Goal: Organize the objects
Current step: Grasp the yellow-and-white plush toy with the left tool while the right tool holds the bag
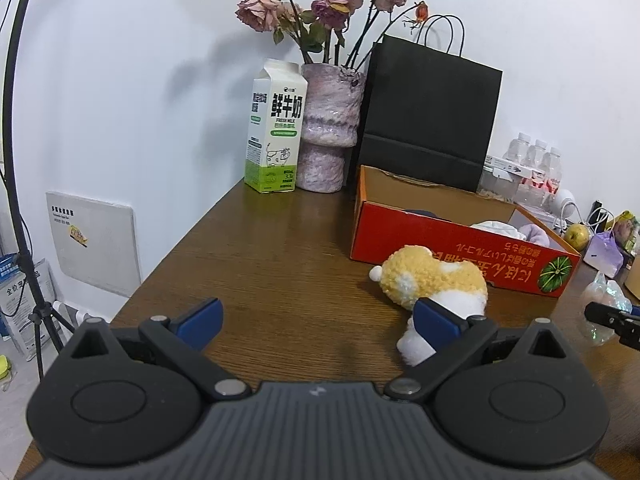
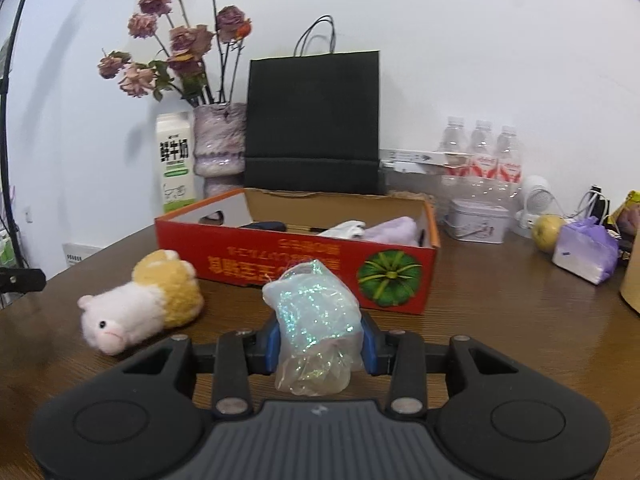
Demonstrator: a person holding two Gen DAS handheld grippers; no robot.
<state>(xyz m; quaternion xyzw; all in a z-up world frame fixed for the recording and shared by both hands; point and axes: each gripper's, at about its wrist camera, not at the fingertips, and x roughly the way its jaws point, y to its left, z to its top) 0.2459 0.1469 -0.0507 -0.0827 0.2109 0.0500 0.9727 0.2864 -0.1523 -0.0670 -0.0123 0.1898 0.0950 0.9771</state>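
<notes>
A shiny, iridescent plastic pouch (image 2: pixel 316 320) sits clamped between the blue pads of my right gripper (image 2: pixel 320 344), just in front of the red cardboard box (image 2: pixel 304 268); the pouch (image 1: pixel 604 300) also shows at the right edge of the left wrist view. A yellow and white plush toy (image 2: pixel 148 300) lies on its side on the wooden table, left of the pouch. My left gripper (image 1: pixel 320 320) stands open wide, its right pad (image 1: pixel 436 324) against the plush toy (image 1: pixel 432 276), nothing between the pads. The box (image 1: pixel 460 256) holds a white cloth, a lilac cloth and a dark item.
Behind the box stand a black paper bag (image 2: pixel 312 120), a vase of dried roses (image 1: pixel 328 128) and a milk carton (image 1: pixel 276 128). Water bottles (image 2: pixel 480 148), a tin (image 2: pixel 476 220), an apple (image 2: pixel 548 232) and a lilac packet (image 2: pixel 584 256) crowd the right side. A tripod (image 1: pixel 24 200) stands left of the table.
</notes>
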